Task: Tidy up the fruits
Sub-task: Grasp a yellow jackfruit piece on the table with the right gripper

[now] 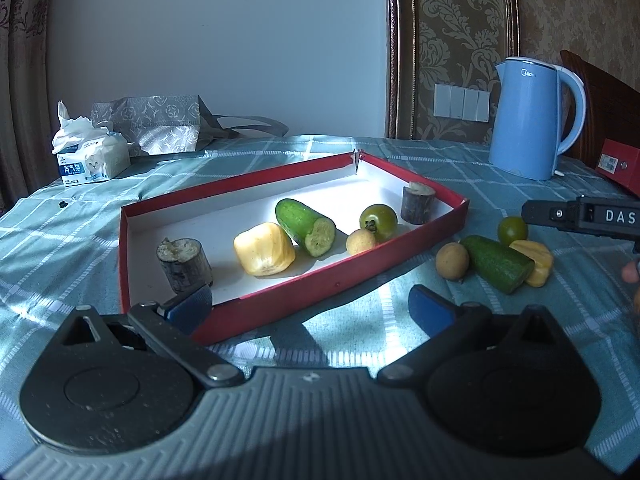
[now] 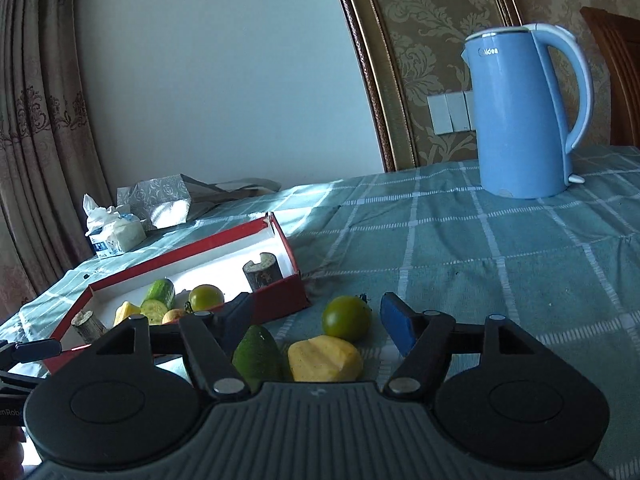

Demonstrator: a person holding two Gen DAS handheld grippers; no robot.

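A shallow red box (image 1: 328, 280) with a white floor holds two dark stubs (image 1: 184, 266), a yellow chunk (image 1: 264, 249), a cucumber half (image 1: 306, 227), a green tomato (image 1: 378, 221) and a small yellow round fruit (image 1: 361, 241). My left gripper (image 1: 310, 306) stands open at the box's front wall, holding nothing. On the cloth right of the box lie a green tomato (image 2: 346, 318), a yellow piece (image 2: 324, 360) and a cucumber piece (image 2: 258, 354), plus a brownish round fruit (image 1: 452, 261). My right gripper (image 2: 316, 324) is open over this group, its pads touching none of it.
A blue kettle (image 2: 520, 120) stands at the back right of the checked green tablecloth (image 2: 480, 260). A tissue pack (image 1: 92, 164) and a patterned bag (image 1: 160, 124) sit at the back left. A red carton (image 1: 620, 164) lies at the far right edge.
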